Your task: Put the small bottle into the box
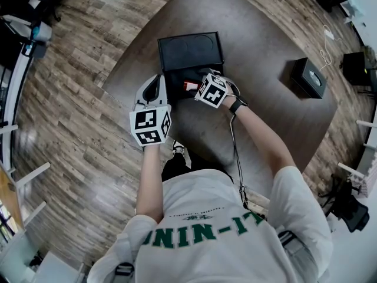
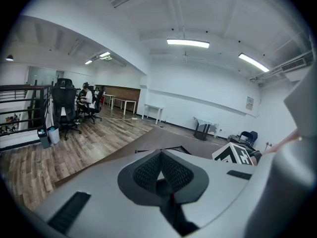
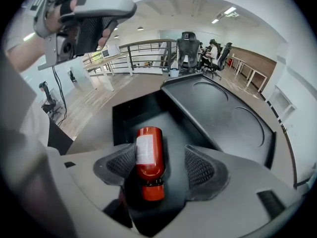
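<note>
Your right gripper (image 3: 159, 166) holds its jaws wide apart, and the small bottle (image 3: 148, 155) sits between them. It lies close against the left pad, with a clear gap to the right pad, so nothing is squeezing it. The bottle is red with a white label. Its cap points back at you, and it is over the inside of the open box (image 3: 136, 114). I cannot tell if it rests flat on the bottom of the box or leans on the pad.

Your left gripper (image 2: 159, 175) has its jaws together with nothing in them. It sits just beside the box, on the left side.

Here is what could go wrong. If the bottle leans on that left pad, it could roll or tip when you pull the right gripper away. A round bottle rolls easily. If you lift off at a slant, the pad may drag the bottle up the wall and out onto the table (image 1: 259, 117). So I think you should lift straight back, and slowly.

The lid (image 3: 223, 113) stands open right next to your right gripper. A bump could knock it or push the whole box along the table. The box looks light, and your left gripper is not holding it, so it may slide.
</note>
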A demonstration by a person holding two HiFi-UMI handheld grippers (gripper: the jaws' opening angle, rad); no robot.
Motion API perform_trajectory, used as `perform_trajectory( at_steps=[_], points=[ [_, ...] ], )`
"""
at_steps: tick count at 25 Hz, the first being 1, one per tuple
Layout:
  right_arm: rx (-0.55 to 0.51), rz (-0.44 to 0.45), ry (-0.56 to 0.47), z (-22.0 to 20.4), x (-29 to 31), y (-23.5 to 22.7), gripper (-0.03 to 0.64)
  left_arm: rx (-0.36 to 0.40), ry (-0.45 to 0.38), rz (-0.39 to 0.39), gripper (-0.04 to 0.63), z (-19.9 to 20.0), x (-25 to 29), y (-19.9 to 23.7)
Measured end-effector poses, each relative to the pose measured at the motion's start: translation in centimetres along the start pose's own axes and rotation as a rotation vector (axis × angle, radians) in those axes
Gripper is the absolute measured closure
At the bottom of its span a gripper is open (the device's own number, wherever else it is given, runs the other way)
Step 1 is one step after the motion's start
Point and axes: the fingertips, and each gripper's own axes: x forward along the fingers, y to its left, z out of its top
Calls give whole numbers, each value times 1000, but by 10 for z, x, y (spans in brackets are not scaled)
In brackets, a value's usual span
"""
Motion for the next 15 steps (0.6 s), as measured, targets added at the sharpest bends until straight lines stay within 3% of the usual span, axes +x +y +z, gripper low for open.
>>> perform_trajectory(
  at_steps=[4,10,15],
  points=[
    [36,-34,-41,5,-15,2,295,4,-10,-9,583,4,-7,-2],
    [199,-226,-144,8,-59,-26,308,16,-26,-19,583,14,-16,-6],
    [320,-303,-276,18,-107,-35,331,38,-48,-21,583,28,-24,-6]
  ],
)
